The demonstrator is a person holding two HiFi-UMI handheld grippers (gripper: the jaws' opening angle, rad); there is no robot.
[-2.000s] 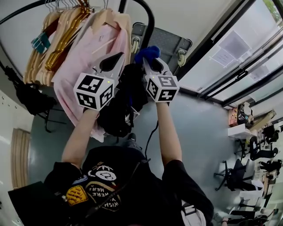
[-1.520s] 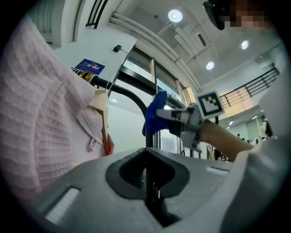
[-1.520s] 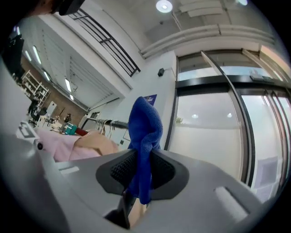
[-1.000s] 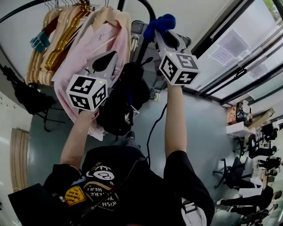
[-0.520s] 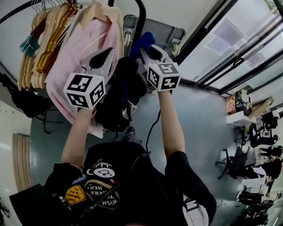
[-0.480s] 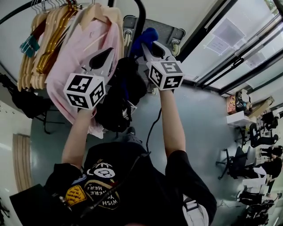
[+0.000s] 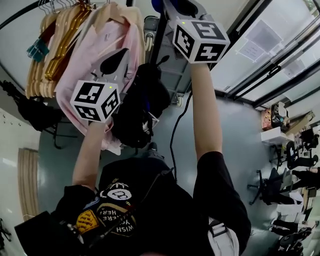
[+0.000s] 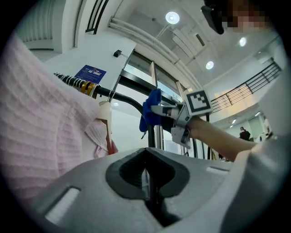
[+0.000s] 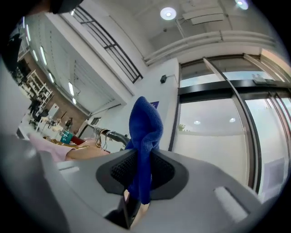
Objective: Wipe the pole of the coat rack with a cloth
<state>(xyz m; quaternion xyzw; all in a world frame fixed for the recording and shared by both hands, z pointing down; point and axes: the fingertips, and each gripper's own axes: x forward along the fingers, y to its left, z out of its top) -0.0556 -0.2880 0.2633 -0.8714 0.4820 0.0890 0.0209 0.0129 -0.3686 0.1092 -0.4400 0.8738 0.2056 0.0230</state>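
Observation:
The coat rack's black pole (image 7: 159, 31) rises beside a pink shirt (image 7: 95, 55) on a wooden hanger. My right gripper (image 7: 181, 6) is raised to the top edge of the head view, close against the pole, shut on a blue cloth (image 7: 157, 4). In the right gripper view the blue cloth (image 9: 144, 132) stands up between the jaws of the right gripper (image 9: 140, 166). My left gripper (image 7: 118, 61) is shut with nothing in it, lower and to the left, in front of the pink shirt. The left gripper view shows the blue cloth (image 8: 150, 111) against the pole (image 8: 147, 132).
Several wooden hangers (image 7: 60, 47) hang on the rack's top bar at the left. A dark garment (image 7: 137, 112) hangs below the grippers. A folded grey cart (image 7: 176, 75) stands behind the pole. Glass doors (image 7: 260, 55) run along the right.
My right gripper has gone up along the pole with the blue cloth, from mid-frame to the top edge of the head view. The left gripper has hardly moved.

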